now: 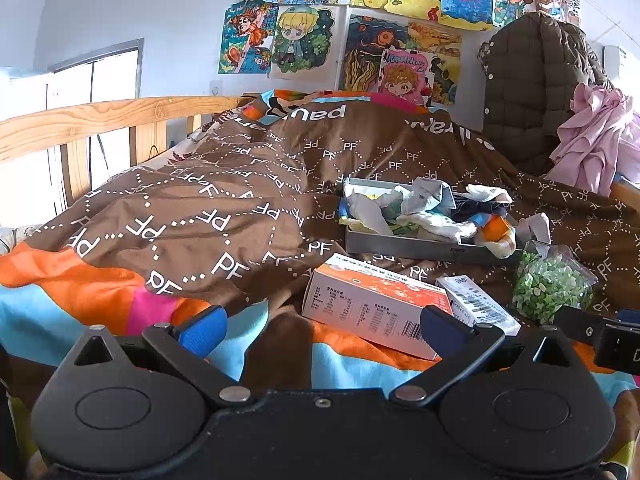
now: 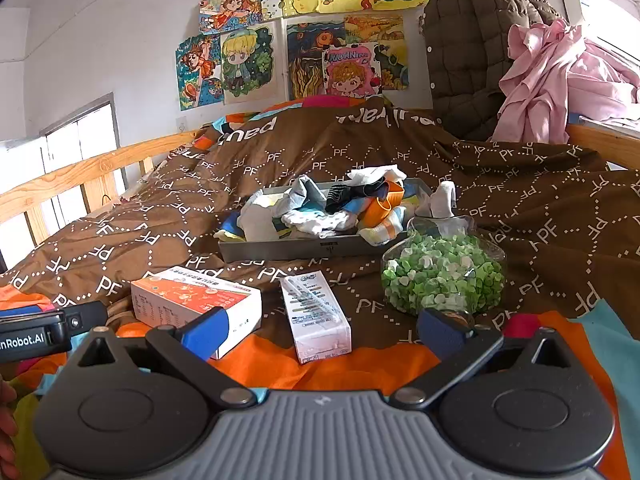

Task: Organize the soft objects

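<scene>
A: We hold left gripper & right gripper wide apart, empty, near bed's front edge.

B: Socks piled in grey tray, w/ one sock just outside. We'd go over the boxes, pinch one sock at a time.

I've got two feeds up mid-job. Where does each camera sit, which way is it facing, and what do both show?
Left wrist: on the left tool, low over the bed, facing the wall of drawings; its open blue fingers show, and the right tool's edge at right.
Right wrist: on the right tool, just right of the other, same heading; its open fingers show, the left tool at left.
Shared: the grey tray heaped with socks, orange box, white carton, green-filled jar.
</scene>
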Available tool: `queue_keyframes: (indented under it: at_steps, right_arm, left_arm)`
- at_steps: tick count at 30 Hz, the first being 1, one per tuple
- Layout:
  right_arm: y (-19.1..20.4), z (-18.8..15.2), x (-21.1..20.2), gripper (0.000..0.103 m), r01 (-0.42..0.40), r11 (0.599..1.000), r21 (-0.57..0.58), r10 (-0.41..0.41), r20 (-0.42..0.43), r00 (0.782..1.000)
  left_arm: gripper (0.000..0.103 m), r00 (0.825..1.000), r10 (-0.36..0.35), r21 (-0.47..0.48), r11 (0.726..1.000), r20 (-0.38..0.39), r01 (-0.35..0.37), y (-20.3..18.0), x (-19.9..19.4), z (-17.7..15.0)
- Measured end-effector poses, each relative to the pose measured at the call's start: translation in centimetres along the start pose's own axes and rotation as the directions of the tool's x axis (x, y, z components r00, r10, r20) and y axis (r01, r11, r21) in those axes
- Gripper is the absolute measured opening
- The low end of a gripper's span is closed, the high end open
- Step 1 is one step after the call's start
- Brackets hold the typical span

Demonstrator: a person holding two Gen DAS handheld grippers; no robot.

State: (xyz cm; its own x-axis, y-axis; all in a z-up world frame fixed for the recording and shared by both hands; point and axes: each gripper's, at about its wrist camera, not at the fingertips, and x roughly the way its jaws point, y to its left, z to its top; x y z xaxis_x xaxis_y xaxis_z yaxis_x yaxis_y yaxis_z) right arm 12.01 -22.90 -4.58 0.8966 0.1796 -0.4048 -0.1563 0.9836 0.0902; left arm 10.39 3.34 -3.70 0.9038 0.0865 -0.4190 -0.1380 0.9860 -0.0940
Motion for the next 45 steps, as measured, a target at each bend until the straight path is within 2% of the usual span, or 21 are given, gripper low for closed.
queue_keyframes:
  at_steps: [45]
  right_arm:
    - [0.58, -0.07, 0.10, 0.103, -0.009, 1.000, 0.006, 0.009, -0.009, 1.000]
  left_arm:
    - [0.102, 1.000, 0.002, 0.000, 1.000, 0.001, -0.002, 0.13, 0.07, -0.22]
